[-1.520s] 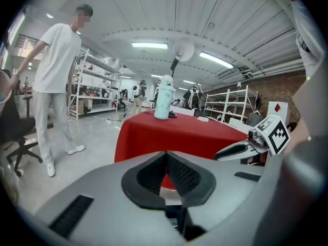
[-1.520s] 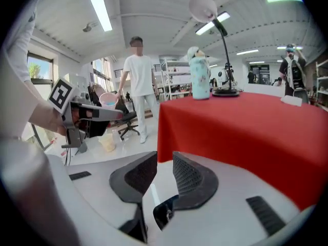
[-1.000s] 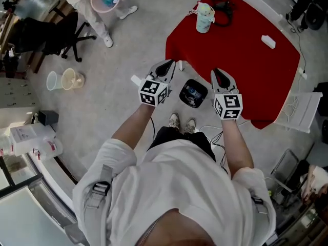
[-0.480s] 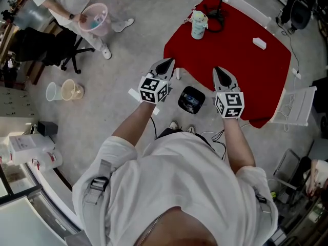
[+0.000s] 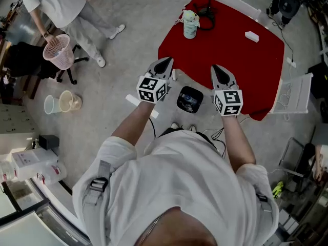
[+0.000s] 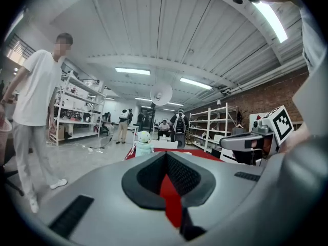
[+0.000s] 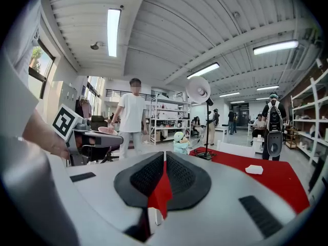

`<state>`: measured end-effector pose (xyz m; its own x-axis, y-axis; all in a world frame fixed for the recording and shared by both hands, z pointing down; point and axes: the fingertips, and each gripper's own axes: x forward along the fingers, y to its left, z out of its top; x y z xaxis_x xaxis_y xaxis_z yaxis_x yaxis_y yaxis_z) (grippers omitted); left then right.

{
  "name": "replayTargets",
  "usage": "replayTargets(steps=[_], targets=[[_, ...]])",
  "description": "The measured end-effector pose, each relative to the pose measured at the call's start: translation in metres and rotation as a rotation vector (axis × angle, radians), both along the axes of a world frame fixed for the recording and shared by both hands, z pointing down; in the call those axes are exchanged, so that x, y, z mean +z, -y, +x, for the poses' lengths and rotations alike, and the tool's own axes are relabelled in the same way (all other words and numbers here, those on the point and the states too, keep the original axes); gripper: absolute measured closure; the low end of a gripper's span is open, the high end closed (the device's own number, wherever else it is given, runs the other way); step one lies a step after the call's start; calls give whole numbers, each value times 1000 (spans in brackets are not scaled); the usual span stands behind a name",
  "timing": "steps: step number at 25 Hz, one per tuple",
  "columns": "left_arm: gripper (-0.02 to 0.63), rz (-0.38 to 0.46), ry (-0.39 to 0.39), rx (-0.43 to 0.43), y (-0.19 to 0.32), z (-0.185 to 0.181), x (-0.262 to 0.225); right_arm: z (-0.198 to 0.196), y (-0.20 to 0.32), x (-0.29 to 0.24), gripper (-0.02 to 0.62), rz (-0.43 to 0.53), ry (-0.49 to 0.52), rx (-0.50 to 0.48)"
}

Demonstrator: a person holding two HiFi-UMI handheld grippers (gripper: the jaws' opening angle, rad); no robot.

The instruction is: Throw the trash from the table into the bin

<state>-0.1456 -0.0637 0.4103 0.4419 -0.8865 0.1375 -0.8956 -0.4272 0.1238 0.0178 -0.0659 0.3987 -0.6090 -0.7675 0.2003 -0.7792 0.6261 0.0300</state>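
A red table [image 5: 225, 55] stands ahead of me. On it are a pale green and white cup-like thing [image 5: 190, 23] at the far left corner and a small white scrap [image 5: 251, 36] to the right. A bystander at the left holds a pink mesh bin [image 5: 57, 51]. My left gripper [image 5: 165, 61] and right gripper [image 5: 217, 68] hover side by side short of the table's near edge, both shut with nothing in them. The left gripper view shows shut jaws [image 6: 165, 160] and the cup [image 6: 144, 142]. The right gripper view shows shut jaws [image 7: 164, 160] and the scrap [image 7: 254, 169].
A black round object [image 5: 190, 98] lies on the floor between my grippers. Two cups [image 5: 65, 102] stand on the floor at the left. A black stand base [image 5: 207, 9] sits on the table's far edge. A white rack [image 5: 294, 99] leans by the table's right side.
The bystander has carried the pink bin from the top of the view down to the left. Both grippers have risen slightly, still shut and side by side.
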Motion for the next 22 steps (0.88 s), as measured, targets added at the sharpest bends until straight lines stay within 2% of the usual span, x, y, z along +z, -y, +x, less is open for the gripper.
replayTargets(steps=[6,14,22], targets=[[595,7,-17,90,11,22,-3,19,0,1,575,-6,-11,83],[595,13,-31,186,40,71,-1,73,19,11,575,-18,-30,192],[595,22,-10,190,104,121,-3,132,86,20,575,-22,-26,211]])
